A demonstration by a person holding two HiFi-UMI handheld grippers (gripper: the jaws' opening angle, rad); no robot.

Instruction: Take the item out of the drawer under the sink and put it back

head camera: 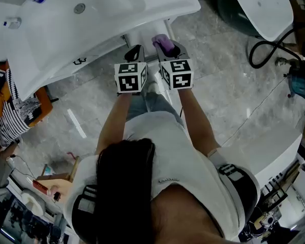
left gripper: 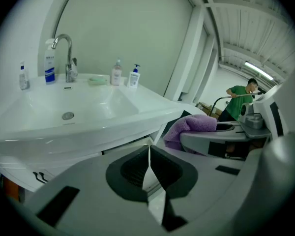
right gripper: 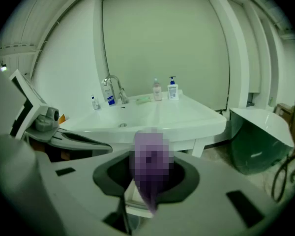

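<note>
Purple cloth point(head camera: 164, 43): soft, light, floppy and not fragile. It won't slip much, but it sags and trails, so a loose corner could snag on the drawer edge. Best hold is a pinch on a bunched fold near the middle, not a single edge, so less of it hangs.

It's off the floor, just in front of the sink's point(head camera: 157, 14) front edge and below rim level, pinched in the right claw point(head camera: 166, 47). That claw is narrowed partway, jaws pressing on the bunched fabric. A wad bulges past the tips toward the sink and a tail hangs down between the jaws point(right gripper: 148, 200). Grip looks adequate for something this light.

Left claw point(head camera: 134, 52) sits just beside the right one, on its left, also facing the sink front. Its jaws are closed tip to tip with nothing between them point(left gripper: 148, 156). From its view the cloth point(left gripper: 189, 127) shows to the right, at about the height of the sink's underside.

The white unit under the sink point(head camera: 142, 37) is directly ahead of both claws. I can't tell from any view whether the drawer is open.
</note>
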